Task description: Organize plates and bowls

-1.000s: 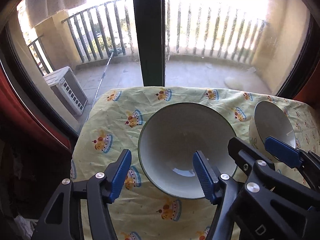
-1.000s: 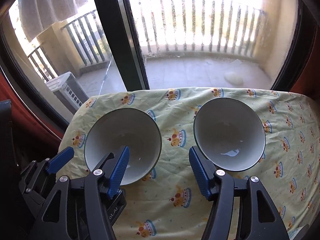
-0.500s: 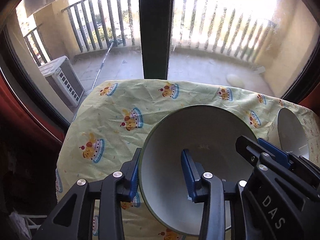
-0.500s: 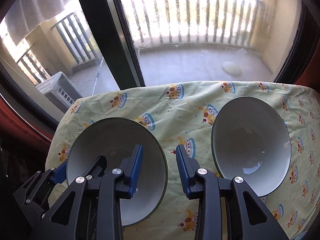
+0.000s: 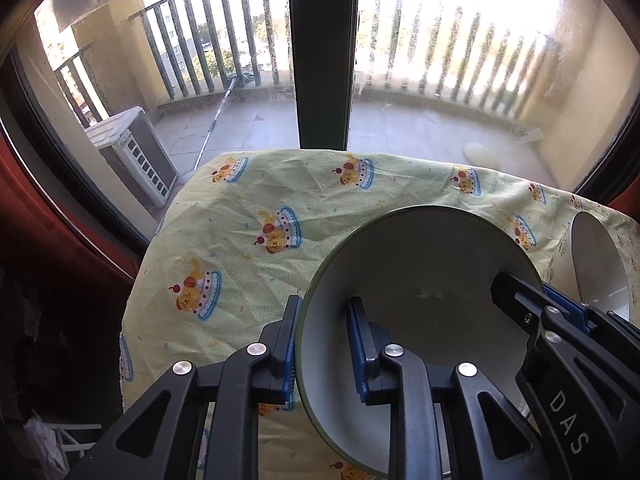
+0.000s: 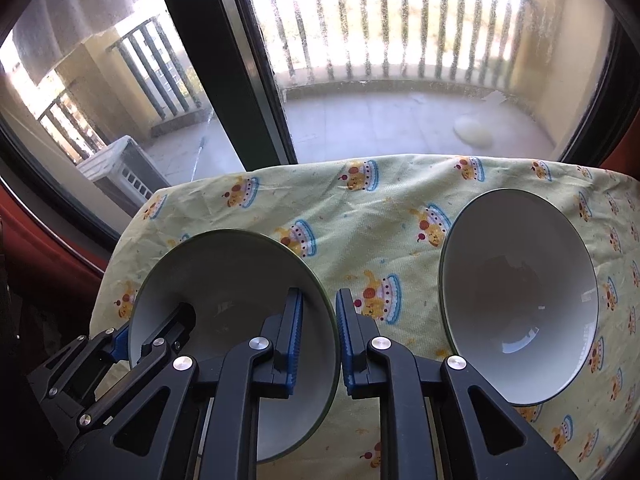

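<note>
Both grippers are clamped on the same green-rimmed bowl point(image 5: 420, 280): the left gripper point(image 5: 324, 344) pinches its left wall, one blue pad outside and one inside, while the right gripper point(image 6: 318, 336) pinches the opposite wall the same way. The bowl sits near the front left of the table, on the yellow cartoon-print tablecloth point(image 6: 360, 208), and appears tipped toward the cameras; whether its base is on the cloth or lifted clear I cannot tell. A second white bowl point(image 6: 520, 304) stands apart to its right. The main risk, in my judgement, is that two holds on one thin rim fight each other: any uneven pull could twist the smooth glazed wall out from between the pads. A base dragging on the loose cloth could bunch it and nudge the other bowl. The table's left edge lies near the held bowl, with dark floor below, so leftward room is short; the cloth between the bowls and toward the window point(image 5: 440, 80) is free.
</note>
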`<act>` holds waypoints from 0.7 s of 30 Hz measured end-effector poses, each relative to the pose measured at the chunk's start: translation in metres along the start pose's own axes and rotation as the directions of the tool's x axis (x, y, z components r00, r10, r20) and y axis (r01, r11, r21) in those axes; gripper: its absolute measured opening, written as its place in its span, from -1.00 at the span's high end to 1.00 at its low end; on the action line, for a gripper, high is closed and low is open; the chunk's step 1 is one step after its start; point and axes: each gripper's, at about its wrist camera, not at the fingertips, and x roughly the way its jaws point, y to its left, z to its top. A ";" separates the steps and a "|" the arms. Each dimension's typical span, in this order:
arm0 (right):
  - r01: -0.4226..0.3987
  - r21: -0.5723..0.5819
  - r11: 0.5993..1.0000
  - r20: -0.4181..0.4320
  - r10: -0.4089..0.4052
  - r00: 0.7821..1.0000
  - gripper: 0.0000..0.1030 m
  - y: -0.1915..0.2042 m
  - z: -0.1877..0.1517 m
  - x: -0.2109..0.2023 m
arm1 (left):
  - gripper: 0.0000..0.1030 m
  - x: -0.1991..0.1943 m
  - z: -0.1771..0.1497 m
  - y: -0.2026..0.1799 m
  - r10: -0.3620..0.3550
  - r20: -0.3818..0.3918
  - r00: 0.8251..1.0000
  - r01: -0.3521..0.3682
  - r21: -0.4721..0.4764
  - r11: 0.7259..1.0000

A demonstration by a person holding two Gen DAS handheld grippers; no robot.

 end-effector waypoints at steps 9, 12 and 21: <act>0.016 -0.022 1.000 -0.025 -0.017 1.000 0.62 -0.008 -0.022 -0.017 | 0.61 -0.015 -0.027 -0.011 -0.016 -0.039 0.999 0.016 0.007 1.000; 0.022 -0.023 1.000 -0.034 -0.022 0.999 0.62 -0.014 -0.031 -0.024 | 0.61 -0.021 -0.036 -0.018 -0.021 -0.048 0.999 0.021 0.008 1.000; 0.037 -0.001 0.999 -0.034 -0.037 0.999 0.62 -0.038 -0.058 -0.054 | 0.61 -0.045 -0.060 -0.041 -0.031 -0.041 0.999 0.032 0.030 0.999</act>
